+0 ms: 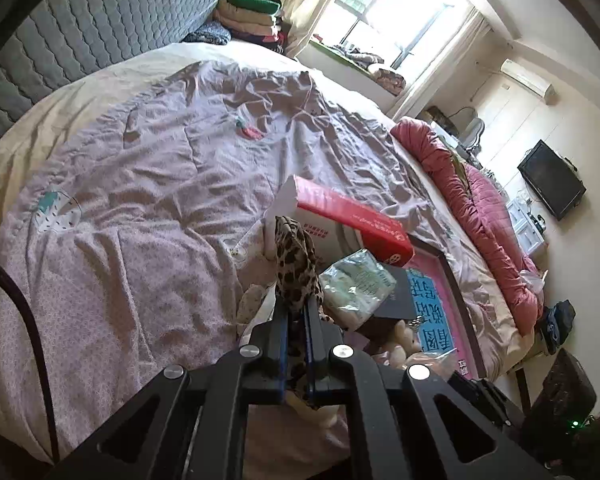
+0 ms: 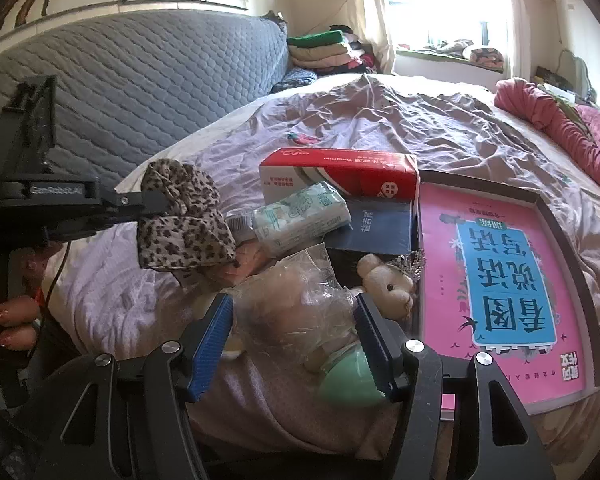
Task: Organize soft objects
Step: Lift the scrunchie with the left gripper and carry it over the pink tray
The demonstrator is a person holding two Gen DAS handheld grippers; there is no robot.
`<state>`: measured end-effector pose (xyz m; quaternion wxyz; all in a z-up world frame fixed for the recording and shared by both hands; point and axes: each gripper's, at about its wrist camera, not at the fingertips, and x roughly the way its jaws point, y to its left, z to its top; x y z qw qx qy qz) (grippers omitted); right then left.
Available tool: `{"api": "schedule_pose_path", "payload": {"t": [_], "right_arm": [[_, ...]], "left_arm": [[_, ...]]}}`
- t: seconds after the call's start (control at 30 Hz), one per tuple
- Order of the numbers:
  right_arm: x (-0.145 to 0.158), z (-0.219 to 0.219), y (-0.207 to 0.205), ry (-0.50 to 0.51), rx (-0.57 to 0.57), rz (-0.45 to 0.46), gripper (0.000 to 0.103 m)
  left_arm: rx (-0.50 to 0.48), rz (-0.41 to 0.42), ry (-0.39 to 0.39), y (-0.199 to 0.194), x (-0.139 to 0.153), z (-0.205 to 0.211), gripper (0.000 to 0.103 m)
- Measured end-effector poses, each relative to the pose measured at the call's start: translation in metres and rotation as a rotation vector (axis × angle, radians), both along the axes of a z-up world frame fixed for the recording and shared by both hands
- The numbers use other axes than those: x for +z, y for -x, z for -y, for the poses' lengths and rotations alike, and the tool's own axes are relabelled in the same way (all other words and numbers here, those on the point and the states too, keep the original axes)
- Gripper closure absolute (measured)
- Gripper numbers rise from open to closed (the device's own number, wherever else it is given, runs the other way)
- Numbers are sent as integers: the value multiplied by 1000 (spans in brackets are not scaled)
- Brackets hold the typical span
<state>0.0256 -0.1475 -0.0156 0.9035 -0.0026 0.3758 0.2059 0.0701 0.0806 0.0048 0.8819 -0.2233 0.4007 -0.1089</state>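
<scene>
Left tongs [image 1: 297, 312] clamped on leopard-print cloth [image 2: 183, 220], lifted above bed at left. Right tongs [image 2: 295, 312] apart, pads either side of crinkled clear bag [image 2: 300, 292], not pressing it. Teddy bear [image 2: 388, 284] just right of the bag, beside pink book [image 2: 508, 264]. Tissue pack [image 2: 300, 216] beyond. Red box [image 2: 340, 172] farther. Grey headboard [image 2: 139, 80] far left.

Leopard-print brown scrunchie [image 2: 185, 216], red-and-white box [image 2: 340, 174], pink-and-blue book [image 2: 504, 276], lilac bedspread [image 1: 147, 168], blue-padded claw [image 2: 295, 344]

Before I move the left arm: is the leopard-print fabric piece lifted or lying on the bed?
Lifted. The left hand-held gripper is shut on the leopard-print fabric piece, which hangs above the quilt.
</scene>
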Motion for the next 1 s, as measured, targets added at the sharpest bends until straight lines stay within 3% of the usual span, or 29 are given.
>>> {"api": "schedule_pose_path", "payload": {"t": [0.47, 1.0], "right_arm": [[12, 14, 8, -55, -41, 49, 39], [29, 67, 18, -120, -193, 86, 39]], "left_arm": [[-95, 28, -17, 20, 19, 33, 96], [-178, 86, -44, 25, 50, 84, 96]]}}
